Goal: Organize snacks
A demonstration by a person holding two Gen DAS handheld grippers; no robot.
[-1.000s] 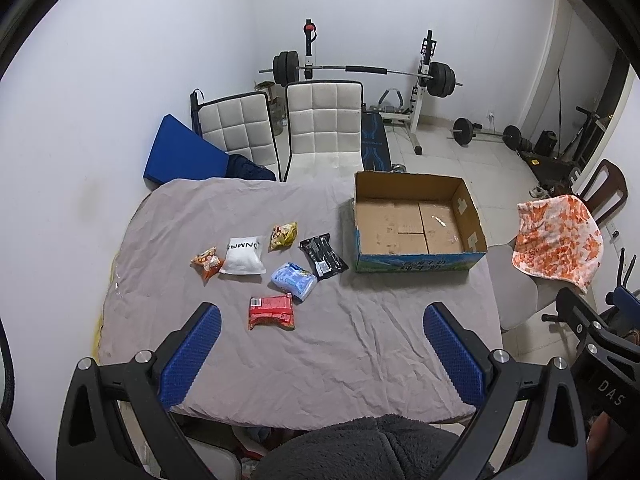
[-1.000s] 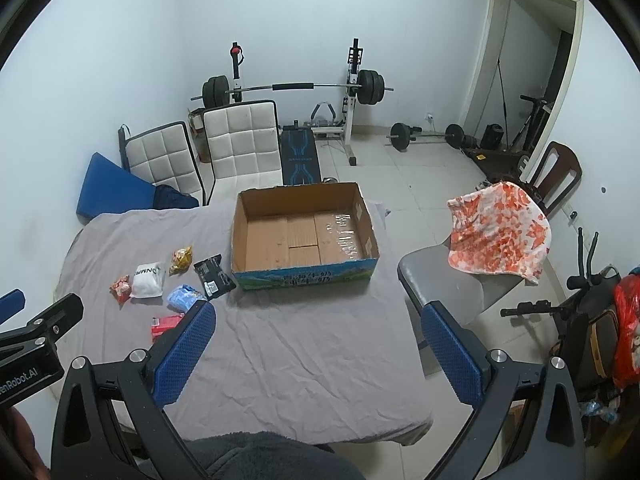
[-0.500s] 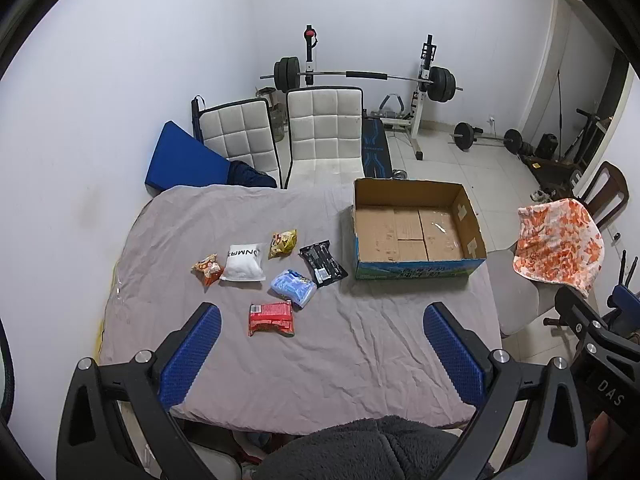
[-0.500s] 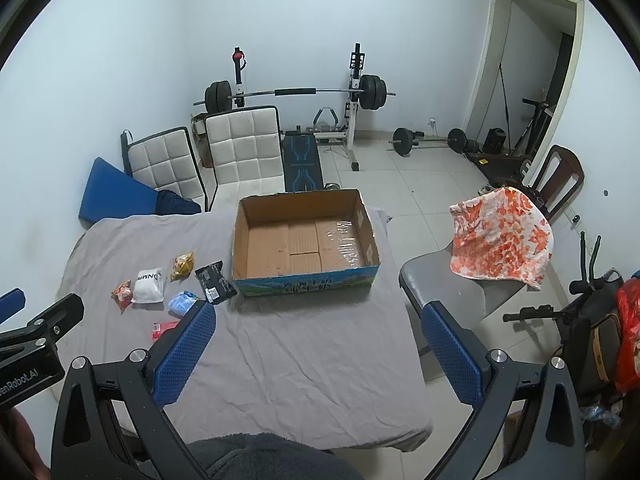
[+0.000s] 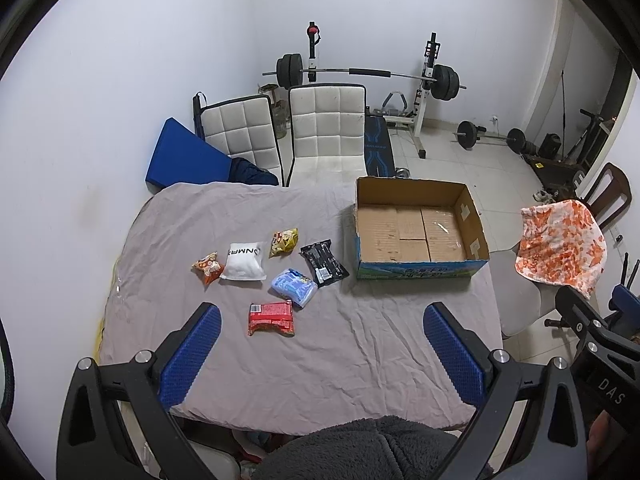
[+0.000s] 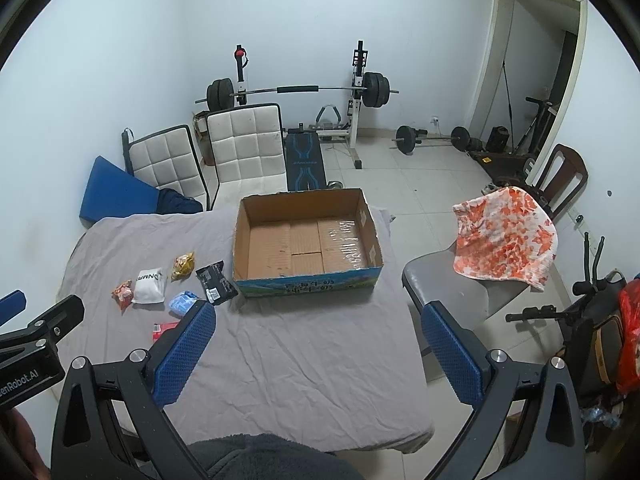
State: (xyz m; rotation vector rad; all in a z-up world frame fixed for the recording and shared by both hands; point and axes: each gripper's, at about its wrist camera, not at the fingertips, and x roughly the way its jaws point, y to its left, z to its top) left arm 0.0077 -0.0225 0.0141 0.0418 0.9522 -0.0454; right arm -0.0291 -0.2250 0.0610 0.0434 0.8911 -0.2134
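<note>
Snacks lie loose on the grey tablecloth (image 5: 320, 360), six packets clustered left of the empty cardboard box (image 5: 416, 272): a red packet (image 5: 271, 317) nearest you, a blue one (image 5: 294, 286), a black one (image 5: 323, 263), a white pouch (image 5: 243, 262), a yellow bag (image 5: 283, 241) and an orange bag (image 5: 207, 267). Your left gripper (image 5: 320, 354) and right gripper (image 6: 316, 354) both hover high with fingers spread wide, holding nothing. You seem to be at the start; next, lower the left gripper onto the red packet and pinch its edge.

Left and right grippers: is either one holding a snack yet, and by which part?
Nothing is held. The left gripper and right gripper both stand open above the table; the snack packets, including the red packet, lie untouched.
</note>
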